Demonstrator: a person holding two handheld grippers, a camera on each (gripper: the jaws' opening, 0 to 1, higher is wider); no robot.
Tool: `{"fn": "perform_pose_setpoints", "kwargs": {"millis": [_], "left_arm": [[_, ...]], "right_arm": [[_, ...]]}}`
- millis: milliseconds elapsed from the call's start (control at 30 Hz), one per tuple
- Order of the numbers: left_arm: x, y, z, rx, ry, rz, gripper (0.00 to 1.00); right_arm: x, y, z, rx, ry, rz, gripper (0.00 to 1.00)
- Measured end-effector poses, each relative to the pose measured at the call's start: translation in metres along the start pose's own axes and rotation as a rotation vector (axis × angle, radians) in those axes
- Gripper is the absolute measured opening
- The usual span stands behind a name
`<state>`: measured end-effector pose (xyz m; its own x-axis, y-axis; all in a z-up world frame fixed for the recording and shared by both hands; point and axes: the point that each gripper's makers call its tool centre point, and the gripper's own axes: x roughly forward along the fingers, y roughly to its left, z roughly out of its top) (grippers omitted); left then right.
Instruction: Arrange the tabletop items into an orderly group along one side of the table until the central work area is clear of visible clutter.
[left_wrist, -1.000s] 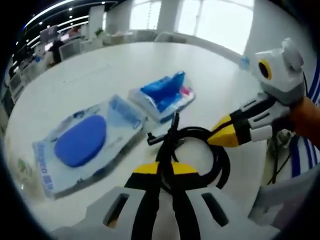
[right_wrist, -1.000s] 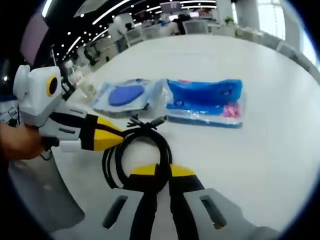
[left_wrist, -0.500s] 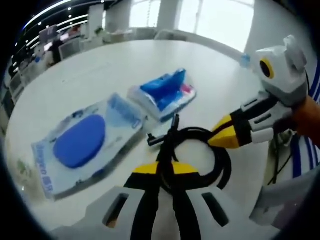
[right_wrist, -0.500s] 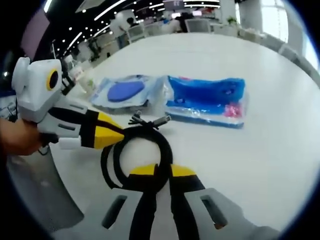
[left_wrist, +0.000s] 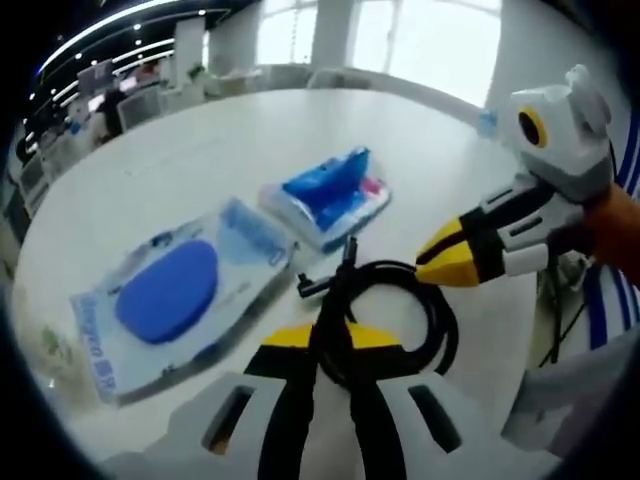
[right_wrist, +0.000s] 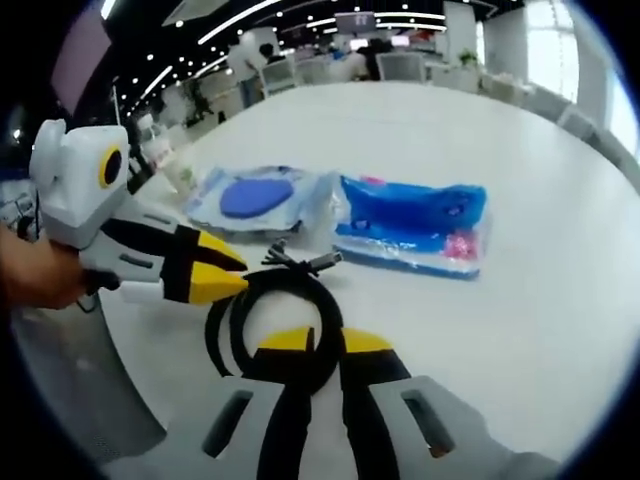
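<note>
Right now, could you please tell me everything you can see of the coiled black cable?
The black cable is a thick, rubbery-looking cord wound in a loose round coil of a few loops, lying on the white table. Its ends, with small plugs, stick out toward the two plastic packets. Both the left gripper and the right gripper are closed on the coil from opposite sides.
</note>
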<state>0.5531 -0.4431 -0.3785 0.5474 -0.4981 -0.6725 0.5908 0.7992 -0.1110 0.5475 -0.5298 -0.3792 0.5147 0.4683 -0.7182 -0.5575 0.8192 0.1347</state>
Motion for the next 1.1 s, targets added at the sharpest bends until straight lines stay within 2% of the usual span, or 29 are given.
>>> {"fn": "perform_pose_setpoints", "kwargs": {"millis": [267, 467, 800, 1100], "left_arm": [[-0.013, 0.005, 0.008, -0.017, -0.051, 0.001, 0.12], [-0.024, 0.007, 0.008, -0.018, -0.078, -0.005, 0.14], [-0.056, 0.019, 0.016, -0.040, -0.164, 0.006, 0.20], [-0.077, 0.033, 0.016, -0.068, -0.201, 0.031, 0.26]], "right_arm": [[-0.006, 0.011, 0.013, -0.045, -0.034, -0.001, 0.13], [-0.011, 0.016, 0.022, -0.085, -0.055, -0.016, 0.17], [-0.021, 0.025, 0.034, -0.096, -0.103, -0.042, 0.22], [-0.030, 0.033, 0.037, -0.099, -0.131, -0.063, 0.32]]}}
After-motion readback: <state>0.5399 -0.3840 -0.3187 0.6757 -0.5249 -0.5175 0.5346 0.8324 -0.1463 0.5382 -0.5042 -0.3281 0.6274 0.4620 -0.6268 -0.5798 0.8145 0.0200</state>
